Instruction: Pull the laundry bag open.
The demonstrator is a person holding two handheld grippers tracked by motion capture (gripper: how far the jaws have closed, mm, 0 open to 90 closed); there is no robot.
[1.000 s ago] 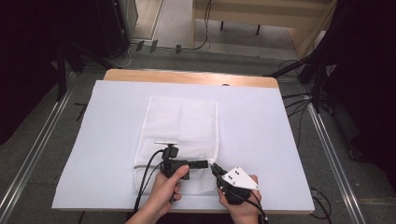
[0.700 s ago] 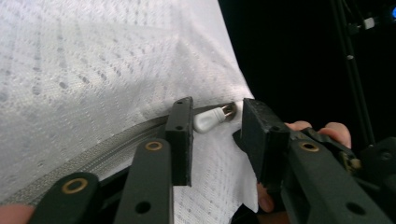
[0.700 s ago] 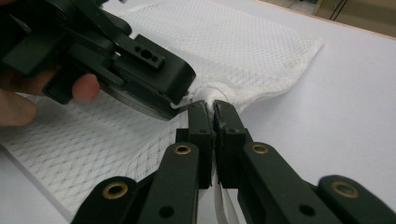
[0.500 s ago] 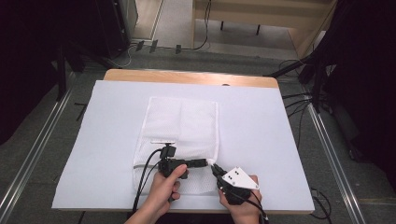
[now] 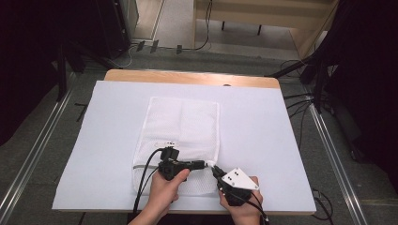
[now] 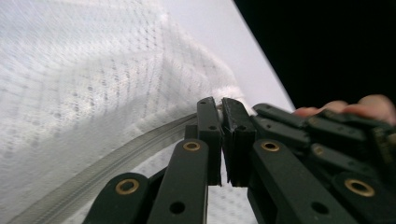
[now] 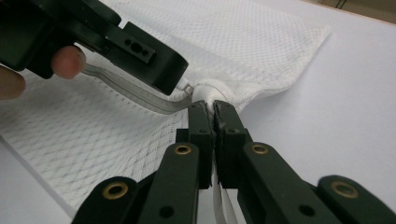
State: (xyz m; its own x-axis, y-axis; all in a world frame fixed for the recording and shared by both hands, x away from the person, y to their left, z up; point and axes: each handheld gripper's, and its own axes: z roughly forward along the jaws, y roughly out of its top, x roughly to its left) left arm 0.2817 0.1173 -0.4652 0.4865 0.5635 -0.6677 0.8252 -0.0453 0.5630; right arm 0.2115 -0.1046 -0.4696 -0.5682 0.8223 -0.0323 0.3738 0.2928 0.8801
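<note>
A white mesh bag (image 5: 183, 126) lies flat on the white table (image 5: 281, 140), its zipper (image 5: 141, 166) running along the near end. My left gripper (image 5: 202, 164) points right along that zipper (image 6: 116, 154). Its jaws (image 6: 221, 105) have just been closing and now pinch the small metal zipper pull (image 7: 187, 88) at the bag's near right corner. My right gripper (image 5: 215, 169) meets it from the right. It is shut (image 7: 212, 108) on the bunched fabric end of the bag (image 7: 261, 42), and a white strap hangs down between its jaws.
The table's wooden far edge (image 5: 187, 77) shows beyond the white cover. Cables (image 5: 300, 101) and metal rails (image 5: 28, 164) run over the floor on both sides. A cable (image 5: 145, 183) trails from the left gripper across the bag.
Neither hand nor the bag has visibly shifted. The left gripper's jaws look a little closer together than a second ago.
</note>
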